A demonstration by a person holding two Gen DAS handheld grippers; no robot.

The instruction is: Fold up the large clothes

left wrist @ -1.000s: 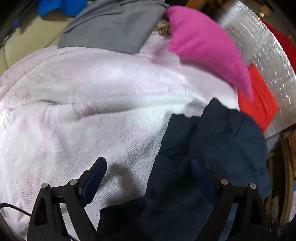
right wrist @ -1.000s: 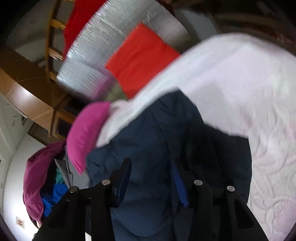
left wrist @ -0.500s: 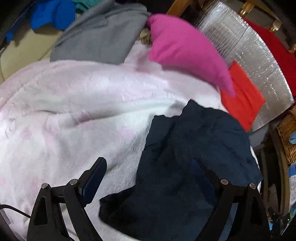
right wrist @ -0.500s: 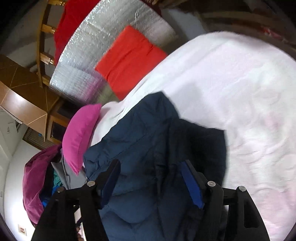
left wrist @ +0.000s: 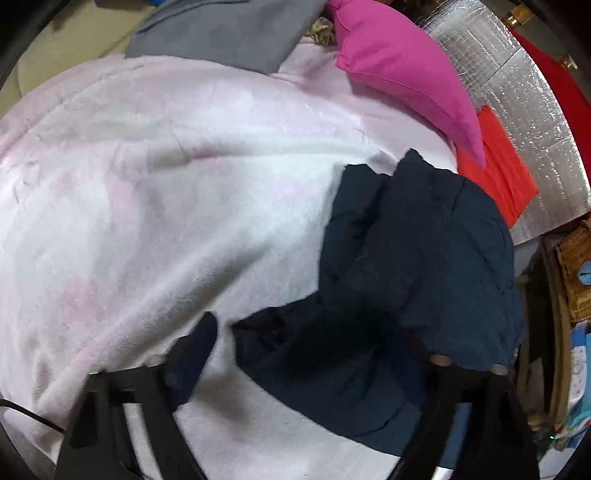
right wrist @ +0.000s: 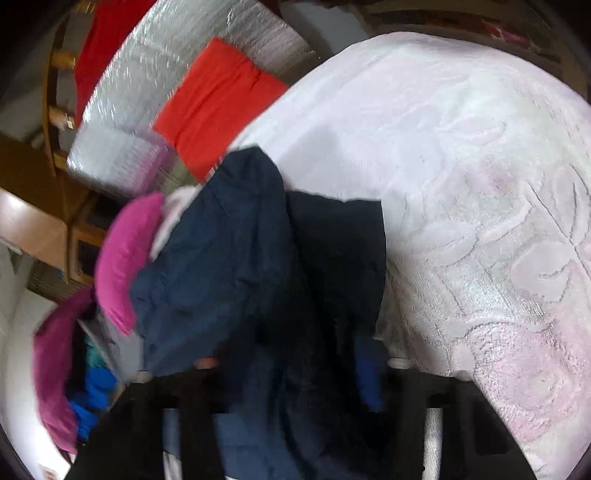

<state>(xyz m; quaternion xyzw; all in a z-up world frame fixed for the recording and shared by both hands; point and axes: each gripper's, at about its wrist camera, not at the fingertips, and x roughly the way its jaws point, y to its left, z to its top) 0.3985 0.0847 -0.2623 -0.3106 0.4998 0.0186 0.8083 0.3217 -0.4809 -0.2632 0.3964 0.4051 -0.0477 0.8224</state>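
Note:
A navy quilted jacket (left wrist: pixel 413 258) lies crumpled on a white-and-pink fleece blanket (left wrist: pixel 166 184). My left gripper (left wrist: pixel 310 328) hovers over the jacket's near edge, its jaws closing. The left finger (left wrist: pixel 195 350) rests on the blanket just clear of the fabric; the right finger is buried under the jacket. In the right wrist view the jacket (right wrist: pixel 229 266) bunches up between the closing jaws of my right gripper (right wrist: pixel 295 354). A fold of it covers the left finger and presses against the blue right pad (right wrist: pixel 367 373). This view is blurred.
A magenta pillow (left wrist: pixel 399 62) and a grey garment (left wrist: pixel 221 29) lie at the blanket's far edge. Beside the jacket are a red cloth (left wrist: pixel 498 177) on a silver foil mat (left wrist: pixel 517 85) and a wicker basket (left wrist: pixel 576 273). The blanket (right wrist: pixel 461 166) spreads wide on the other side.
Both grippers shifted across the bed. The left jaws narrowed toward the jacket's edge. The right jaws widened, then closed in on a fold of the jacket.

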